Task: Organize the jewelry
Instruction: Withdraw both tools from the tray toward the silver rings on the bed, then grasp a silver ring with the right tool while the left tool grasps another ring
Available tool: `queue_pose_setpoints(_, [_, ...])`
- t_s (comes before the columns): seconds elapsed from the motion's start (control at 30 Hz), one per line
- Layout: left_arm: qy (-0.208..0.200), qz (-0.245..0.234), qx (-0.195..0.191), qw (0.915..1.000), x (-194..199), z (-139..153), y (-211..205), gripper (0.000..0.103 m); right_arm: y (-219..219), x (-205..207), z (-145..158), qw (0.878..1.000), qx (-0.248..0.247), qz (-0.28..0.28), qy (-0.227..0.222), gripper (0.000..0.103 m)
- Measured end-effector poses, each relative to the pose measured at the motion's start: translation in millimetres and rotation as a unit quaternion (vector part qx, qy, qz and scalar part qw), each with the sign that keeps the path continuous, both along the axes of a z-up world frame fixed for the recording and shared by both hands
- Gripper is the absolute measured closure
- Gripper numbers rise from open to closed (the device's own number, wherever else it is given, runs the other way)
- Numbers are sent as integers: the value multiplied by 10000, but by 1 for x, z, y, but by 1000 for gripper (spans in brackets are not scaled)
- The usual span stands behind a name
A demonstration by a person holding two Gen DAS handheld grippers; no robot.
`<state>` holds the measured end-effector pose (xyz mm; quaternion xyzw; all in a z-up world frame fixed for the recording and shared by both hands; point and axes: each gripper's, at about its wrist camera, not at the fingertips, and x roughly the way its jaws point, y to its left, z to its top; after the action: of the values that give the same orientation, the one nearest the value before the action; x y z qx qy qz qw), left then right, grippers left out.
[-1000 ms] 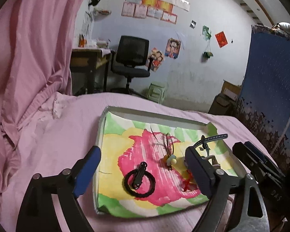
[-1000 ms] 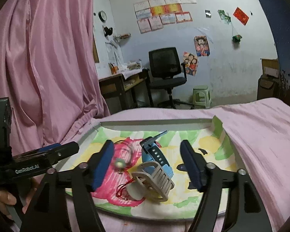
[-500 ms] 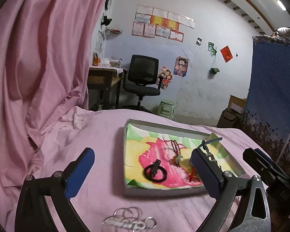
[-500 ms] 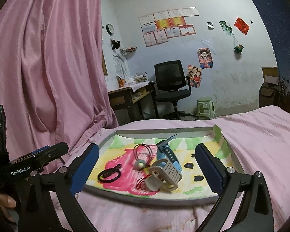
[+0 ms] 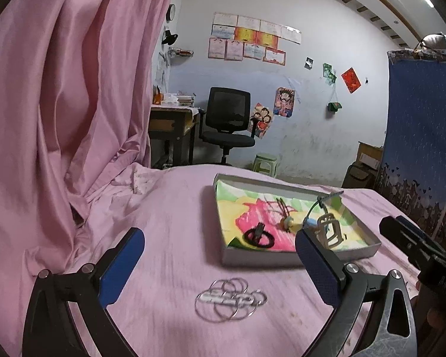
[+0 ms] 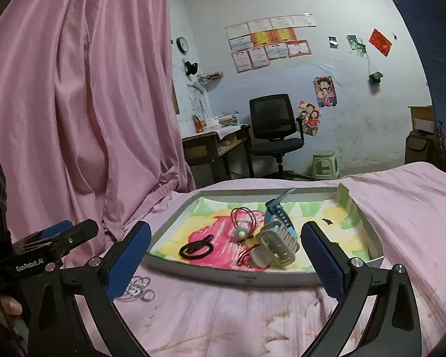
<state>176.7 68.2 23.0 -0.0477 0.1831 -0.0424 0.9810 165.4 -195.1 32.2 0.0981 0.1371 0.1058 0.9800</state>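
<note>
Nearest us, the left tool [image 5: 220, 263] stands spread wide with nothing between its pads; its jaws have just been opening. The cluster of silver rings [image 5: 230, 299] lies on the pink sheet [image 5: 169, 217] just ahead of it, outside the tray [image 5: 297, 258]. We judge these thin, flat, linked hoops the main risk: pads closing on them could snag the sheet, or catch one hoop and let the rest swing loose. The right tool [image 6: 224, 253] is likewise wide and empty, its jaws having just opened too, facing the tray's near wall. Inside lie a black ring [image 6: 196, 249], a beaded cord [image 6: 242, 223], and a white clip [image 6: 275, 248] leaning on a blue band [image 6: 278, 214]. We think a careless reach there could topple that leaning pair or drag the cord. The soft bedding may also let the tray tip if pressed.
</note>
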Motion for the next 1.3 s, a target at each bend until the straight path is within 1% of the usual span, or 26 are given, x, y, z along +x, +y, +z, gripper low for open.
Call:
queue_pose_setpoints(0.17, [4,83,-32,10000,-8,-5,9,1,3,-6,-3,10000,-64,72,-4,4])
queue_pose_setpoints(0.3, [-14,96,51,9999,-13,-7,9,1,5,-9,-5,9998,-120,125,-13,4])
queue_pose_setpoints(0.37, [38,94,99,9999,-13,-8,10,1,8,-8,-6,9997,-163,173,9,4])
queue_pose_setpoints(0.5, [271,97,114,9995,-9,-14,16,1,16,-3,-8,9991,-267,307,136,4])
queue_pose_setpoints(0.73, [727,-22,53,9973,4,-25,25,1,36,19,-20,9932,-564,792,647,4])
queue_pose_setpoints(0.77, [786,-70,41,9969,5,-26,25,1,39,21,-22,9919,-612,857,708,5])
queue_pose_setpoints(0.8, [826,-104,35,9965,6,-27,25,1,42,23,-24,9904,-661,932,773,8])
queue_pose_setpoints(0.83, [875,-158,24,9960,7,-29,25,3,45,25,-25,9891,-693,999,824,11])
queue_pose_setpoints(0.9, [1007,-280,4,9945,10,-32,25,10,49,29,-29,9860,-753,1137,964,23])
queue_pose_setpoints(0.97, [1168,-380,-23,9924,13,-36,25,20,52,34,-34,9828,-771,1262,1103,27])
queue_pose_setpoints(1.03, [1339,-452,-87,9899,18,-41,26,27,55,38,-37,9797,-786,1370,1232,27])
queue_pose_setpoints(1.1, [1468,-509,-167,9877,21,-45,28,33,58,42,-41,9765,-798,1470,1361,33])
queue_pose_setpoints(1.13, [1545,-545,-210,9863,24,-48,28,36,59,44,-44,9743,-803,1525,1450,39])
queue_pose_setpoints(1.23, [1784,-661,-296,9813,31,-54,28,47,63,49,-48,9703,-814,1623,1597,42])
queue_pose_setpoints(1.27, [1883,-688,-321,9792,34,-57,28,51,65,50,-50,9683,-825,1676,1656,46])
queue_pose_setpoints(1.3, [1946,-695,-336,9778,37,-58,28,53,67,52,-51,9669,-837,1713,1694,48])
